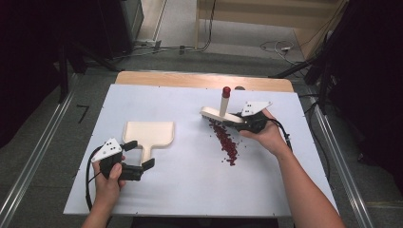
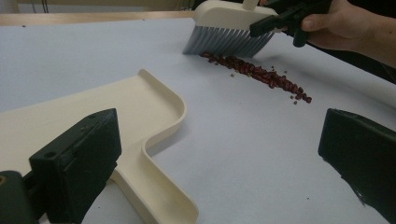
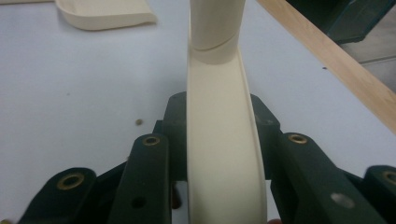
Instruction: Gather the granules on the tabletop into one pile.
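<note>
A cream dustpan (image 1: 148,133) lies flat on the white board, its handle (image 2: 156,189) pointing toward me. My left gripper (image 1: 139,155) is open around that handle, which lies close to one jaw and far from the other, with nothing pressed (image 2: 217,133). My right gripper (image 1: 236,121) is shut on the cream back of a hand brush (image 1: 216,114), seen close between its jaws (image 3: 219,112). The brush's upright handle ends in a red tip (image 1: 226,90). Its grey bristles (image 2: 226,41) rest at the far end of a streak of red beans (image 1: 226,141) (image 2: 259,74).
The white board (image 1: 190,185) covers most of a wooden table, whose bare far edge (image 1: 199,80) (image 3: 336,63) runs just behind the brush. Cables lie on the floor beyond (image 1: 280,46). Metal rails flank the table on both sides (image 1: 33,161).
</note>
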The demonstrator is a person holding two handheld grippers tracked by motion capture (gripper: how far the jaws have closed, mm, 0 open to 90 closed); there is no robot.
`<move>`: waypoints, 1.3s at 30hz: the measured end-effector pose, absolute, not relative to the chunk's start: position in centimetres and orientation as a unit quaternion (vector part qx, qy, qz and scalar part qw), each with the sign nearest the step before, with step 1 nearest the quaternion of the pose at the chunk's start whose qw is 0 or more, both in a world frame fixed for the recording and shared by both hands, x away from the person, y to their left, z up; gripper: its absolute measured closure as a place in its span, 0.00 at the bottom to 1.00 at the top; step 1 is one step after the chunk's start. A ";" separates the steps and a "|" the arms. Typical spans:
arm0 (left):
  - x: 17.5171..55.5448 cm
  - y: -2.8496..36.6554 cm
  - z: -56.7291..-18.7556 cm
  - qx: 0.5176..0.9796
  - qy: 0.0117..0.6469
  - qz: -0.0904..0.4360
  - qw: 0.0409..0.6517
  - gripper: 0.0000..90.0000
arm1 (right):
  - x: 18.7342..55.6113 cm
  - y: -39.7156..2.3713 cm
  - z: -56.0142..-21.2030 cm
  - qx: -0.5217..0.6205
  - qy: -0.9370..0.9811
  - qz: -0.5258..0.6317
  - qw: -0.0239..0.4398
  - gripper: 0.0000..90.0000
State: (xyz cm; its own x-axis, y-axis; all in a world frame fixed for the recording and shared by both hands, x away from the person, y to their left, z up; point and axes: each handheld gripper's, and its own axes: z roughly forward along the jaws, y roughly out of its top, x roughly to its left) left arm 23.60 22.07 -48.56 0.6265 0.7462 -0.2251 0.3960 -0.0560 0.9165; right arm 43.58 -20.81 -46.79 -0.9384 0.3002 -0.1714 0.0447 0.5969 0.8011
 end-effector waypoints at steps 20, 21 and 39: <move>23.6 21.9 -48.6 0.707 0.404 0.156 0.559 0.00 | 39.3 -22.2 -46.7 0.048 0.888 0.438 0.131 0.73; 23.6 21.9 -48.6 0.707 0.404 0.156 0.559 0.00 | 39.1 -22.2 -46.7 0.044 0.888 0.439 0.131 0.73; 23.6 21.9 -48.5 0.703 0.406 0.160 0.561 0.00 | 34.4 -21.0 -43.2 0.136 0.841 0.493 0.174 0.73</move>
State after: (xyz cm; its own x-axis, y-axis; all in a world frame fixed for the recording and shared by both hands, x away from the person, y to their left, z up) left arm 23.59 21.94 -48.53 0.6196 0.7502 -0.2306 0.3916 -0.0409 0.9192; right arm 34.43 -20.97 -43.20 -0.9025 0.4007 -0.1581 0.0577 0.4761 0.8775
